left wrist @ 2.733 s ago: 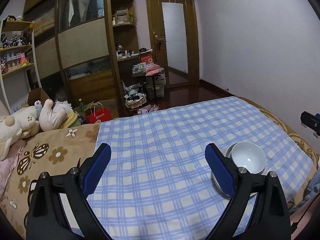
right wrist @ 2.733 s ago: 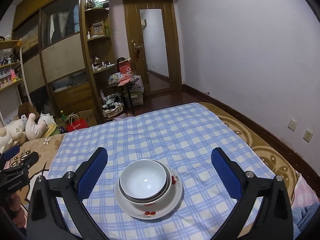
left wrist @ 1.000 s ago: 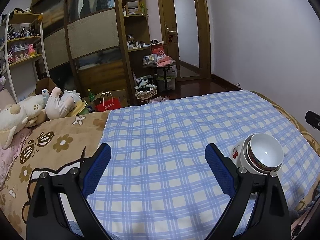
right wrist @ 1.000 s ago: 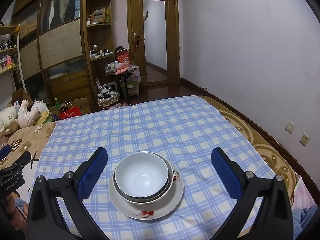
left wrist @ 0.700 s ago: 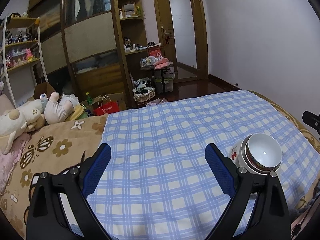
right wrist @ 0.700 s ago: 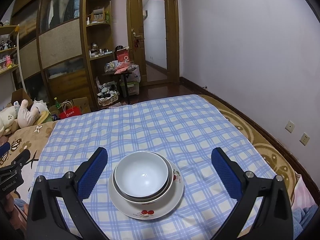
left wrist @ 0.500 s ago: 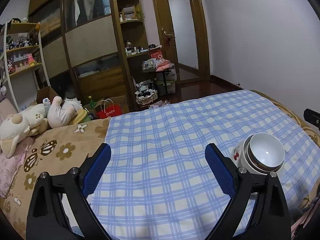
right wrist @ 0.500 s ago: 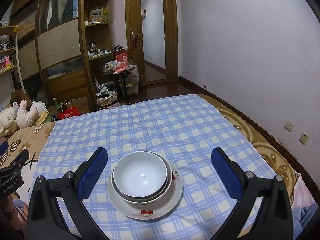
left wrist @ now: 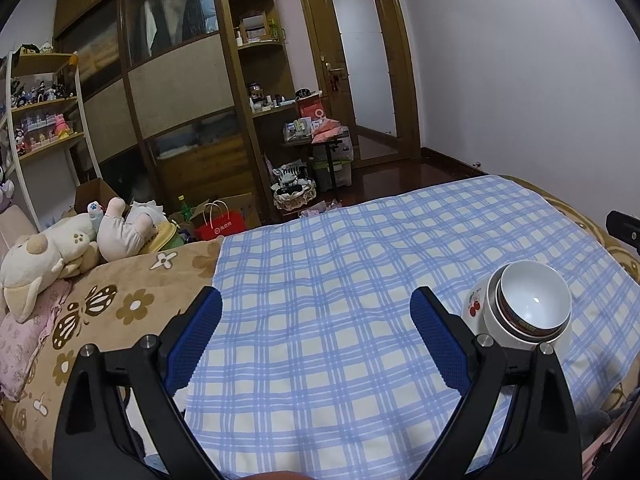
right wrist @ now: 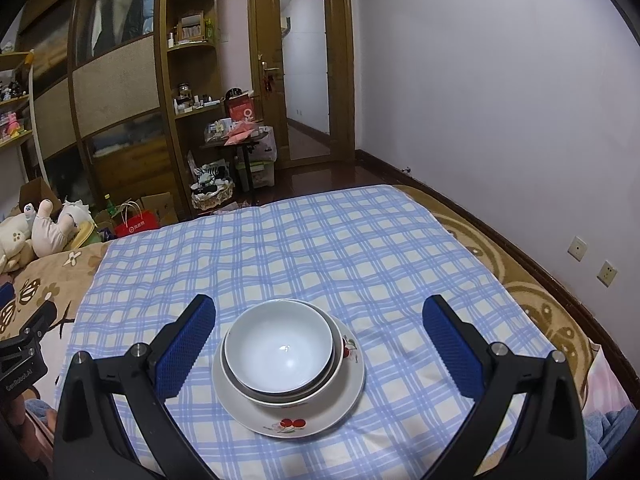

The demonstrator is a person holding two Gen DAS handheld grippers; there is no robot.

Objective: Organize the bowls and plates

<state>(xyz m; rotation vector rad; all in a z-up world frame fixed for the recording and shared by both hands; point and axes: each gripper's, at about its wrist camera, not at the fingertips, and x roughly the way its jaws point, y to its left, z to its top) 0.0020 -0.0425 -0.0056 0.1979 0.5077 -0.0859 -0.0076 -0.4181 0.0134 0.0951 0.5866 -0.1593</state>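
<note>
A white bowl (right wrist: pixel 279 351) sits nested in a wider bowl (right wrist: pixel 334 372), and both rest on a white plate (right wrist: pixel 348 396) with red cherry prints, on the blue checked cloth (right wrist: pixel 320 252). My right gripper (right wrist: pixel 318 340) hangs open just in front of the stack, its blue pads wide to either side of it, touching nothing. In the left wrist view the same stack shows at the right: bowl (left wrist: pixel 534 300), plate (left wrist: pixel 474 304). My left gripper (left wrist: pixel 316 334) is open over bare cloth (left wrist: pixel 320 264), left of the stack.
The cloth covers a bed with a brown flowered blanket (left wrist: pixel 120 280). Stuffed toys (left wrist: pixel 60 248) lie at its left. Beyond the bed's far edge are a red bag (left wrist: pixel 222 228), a cluttered small table (left wrist: pixel 316 140), wardrobes and a door. A wall runs along the right.
Both views have shifted slightly; the left wrist camera has tilted so the stack sits a little lower and farther right. The bowls and plate have not moved. Both grippers stay open.
</note>
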